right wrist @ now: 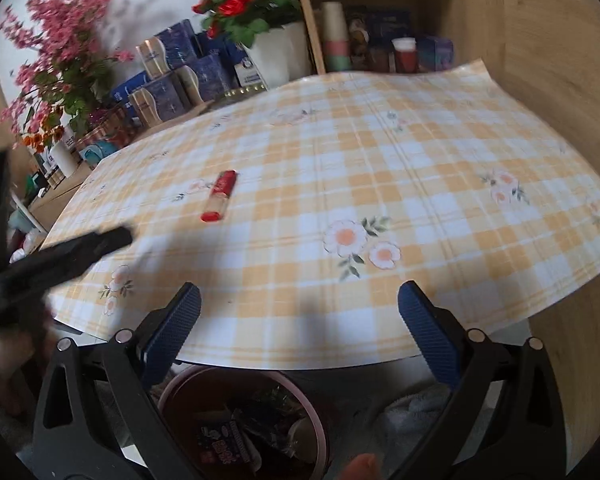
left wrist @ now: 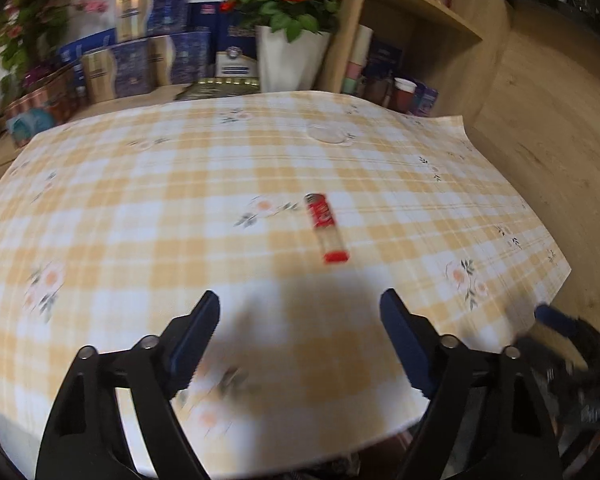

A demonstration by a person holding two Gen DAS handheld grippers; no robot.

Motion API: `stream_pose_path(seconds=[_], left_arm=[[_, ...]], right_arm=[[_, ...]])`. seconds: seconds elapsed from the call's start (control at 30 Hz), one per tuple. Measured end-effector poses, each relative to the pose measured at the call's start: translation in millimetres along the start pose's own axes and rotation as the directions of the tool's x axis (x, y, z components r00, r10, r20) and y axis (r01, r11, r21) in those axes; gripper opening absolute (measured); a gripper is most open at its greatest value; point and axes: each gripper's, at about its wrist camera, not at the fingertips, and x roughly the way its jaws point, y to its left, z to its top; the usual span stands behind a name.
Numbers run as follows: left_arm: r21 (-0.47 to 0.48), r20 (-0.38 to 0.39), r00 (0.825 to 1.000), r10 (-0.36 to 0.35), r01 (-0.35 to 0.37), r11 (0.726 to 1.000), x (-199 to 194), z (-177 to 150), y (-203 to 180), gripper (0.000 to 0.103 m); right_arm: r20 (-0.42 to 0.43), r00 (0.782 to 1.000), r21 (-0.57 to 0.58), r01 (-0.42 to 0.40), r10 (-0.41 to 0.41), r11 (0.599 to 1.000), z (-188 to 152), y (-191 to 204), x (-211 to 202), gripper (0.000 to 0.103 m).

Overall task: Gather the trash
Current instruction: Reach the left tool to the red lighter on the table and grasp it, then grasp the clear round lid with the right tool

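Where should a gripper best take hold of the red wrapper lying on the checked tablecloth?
Probably across the red wrapper's narrow middle, coming from above with fingers either side of its long edges: it lies flat and slim on the tablecloth, nothing beside it. The open left gripper is nearer.

Your wrapper (right wrist: 219, 196) on the tablecloth (right wrist: 380, 184), boxes (right wrist: 168, 80) and plant (right wrist: 276, 56) behind, bin (right wrist: 244, 420) below its near edge.
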Motion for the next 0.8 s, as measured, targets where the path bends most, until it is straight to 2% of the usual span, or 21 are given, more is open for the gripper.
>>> stream_pose_path(seconds=[0.1,0.37,0.43,0.53,0.67,0.8], left_arm=[[0.023,-0.032,0.999,0.015,-0.014,1.0,36.1,23.2,-14.3,0.062],[0.071,-0.11,0.985,0.135,-0.128,0.989,102.6,48.9,-27.3,0.048],[0.075,-0.125,0.98,0.157,-0.149,0.986,111.4,49.0,-26.8,0.044],[0.104,-0.106,0.978,0.177,-0.166,0.981,113.3,48.5,-30.0,0.042],[0.146,-0.096,0.98,0.177,-0.162,0.976,111.6,46.4,-37.1,0.023],[0.155,-0.093,0.98,0.176,-0.16,0.975,109.9,44.1,-38.4,0.023]], right_arm=[[-0.017,1.0,0.024,0.01,-0.009,1.0,-3.1,-13.2,2.1,0.097],[0.031,0.997,0.019,0.077,-0.077,0.997,-0.5,-34.5,-1.7,0.097],[0.036,0.997,0.035,0.067,-0.069,0.997,1.1,-39.4,-2.5,0.097],[0.028,0.998,0.049,0.049,-0.051,0.998,2.7,-44.2,0.4,0.097],[0.021,0.999,0.049,0.042,-0.043,0.998,3.2,-43.9,4.0,0.097],[0.013,0.999,0.05,0.03,-0.031,0.998,1.4,-40.0,4.8,0.097]])
